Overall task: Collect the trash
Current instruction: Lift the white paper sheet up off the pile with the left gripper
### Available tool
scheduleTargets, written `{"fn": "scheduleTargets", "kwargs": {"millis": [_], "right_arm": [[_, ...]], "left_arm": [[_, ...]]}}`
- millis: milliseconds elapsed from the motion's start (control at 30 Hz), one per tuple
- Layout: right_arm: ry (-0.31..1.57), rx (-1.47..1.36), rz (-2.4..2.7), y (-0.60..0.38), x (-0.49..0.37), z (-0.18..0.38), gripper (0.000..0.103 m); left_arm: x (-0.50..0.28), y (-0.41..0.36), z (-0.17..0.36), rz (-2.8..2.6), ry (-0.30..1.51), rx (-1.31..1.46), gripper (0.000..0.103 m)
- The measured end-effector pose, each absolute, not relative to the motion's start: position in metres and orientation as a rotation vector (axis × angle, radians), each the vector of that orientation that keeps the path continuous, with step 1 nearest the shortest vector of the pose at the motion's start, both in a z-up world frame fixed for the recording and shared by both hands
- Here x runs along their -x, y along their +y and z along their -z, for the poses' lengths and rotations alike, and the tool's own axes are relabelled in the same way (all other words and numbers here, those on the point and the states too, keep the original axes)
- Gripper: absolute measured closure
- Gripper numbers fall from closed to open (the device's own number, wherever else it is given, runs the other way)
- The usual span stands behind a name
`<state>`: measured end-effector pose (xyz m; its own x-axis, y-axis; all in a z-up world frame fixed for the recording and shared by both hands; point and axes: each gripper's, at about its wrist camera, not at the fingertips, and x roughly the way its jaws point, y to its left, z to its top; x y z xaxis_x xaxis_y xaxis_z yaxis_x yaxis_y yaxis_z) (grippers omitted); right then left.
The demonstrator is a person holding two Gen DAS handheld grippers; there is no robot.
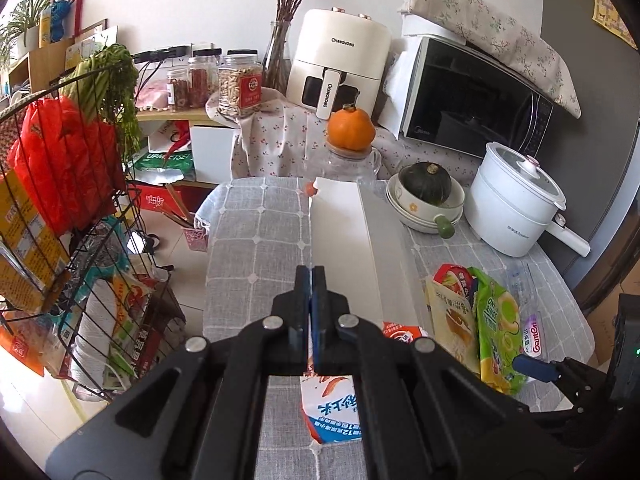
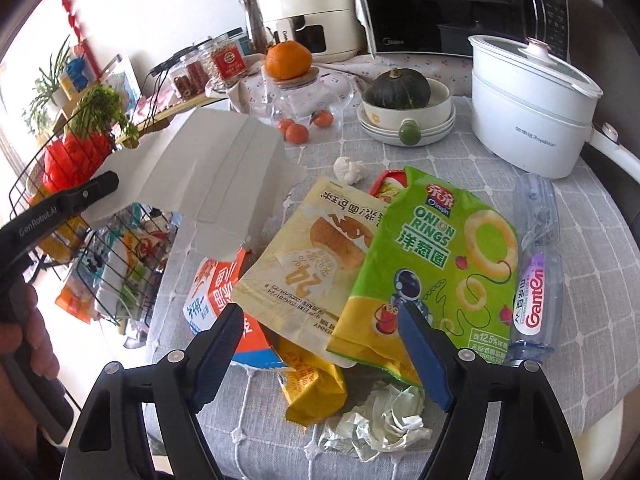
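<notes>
desk cloth: woven, matt | flattened carton: matt white card | onion-ring bag: glossy plastic | bottle: clear plastic | crumpled paper: creased

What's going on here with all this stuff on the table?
A person holding a gripper in each hand is clearing snack trash off a table. The left gripper is shut on a flattened white carton, lifted above the cloth. The right gripper hangs open over the pile: a green onion-ring bag, a cream bread wrapper, a yellow wrapper, crumpled paper and a crushed water bottle, none of them picked up yet.
</notes>
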<state>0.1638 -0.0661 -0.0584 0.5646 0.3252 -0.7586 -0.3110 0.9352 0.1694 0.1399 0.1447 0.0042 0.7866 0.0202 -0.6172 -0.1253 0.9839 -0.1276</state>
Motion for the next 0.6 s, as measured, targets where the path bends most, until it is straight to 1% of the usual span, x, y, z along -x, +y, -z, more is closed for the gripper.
{"fn": "scheduleTargets", "kwargs": {"millis": [67,200,233,300,367,467,600], "right_arm": [[0.895,0.019,-0.393,-0.057,-0.161,0.061,0.03],[0.893,0.098,-0.427,-0.035,-0.157,0.067,0.032],[0.895,0.123,-0.423,-0.03,-0.156,0.069,0.033],[0.9,0.175,-0.407,-0.023,-0.156,0.075,0.038],[0.903,0.23,-0.38,-0.019,-0.157,0.081,0.045],[0.895,0.288,-0.344,-0.015,-0.161,0.088,0.052],[0.872,0.313,-0.352,-0.008,-0.169,0.09,0.058]], "left_arm": [[-0.137,0.147,-0.005,-0.076,0.645,0.184,0.102],[-0.129,0.153,-0.014,-0.055,0.581,0.233,0.102],[-0.127,0.152,-0.016,-0.054,0.566,0.231,0.102],[-0.125,0.153,-0.019,-0.052,0.547,0.226,0.102],[-0.125,0.155,-0.02,-0.053,0.54,0.231,0.102],[-0.126,0.159,-0.02,-0.06,0.541,0.243,0.102],[-0.124,0.161,-0.019,-0.062,0.542,0.246,0.102]]}}
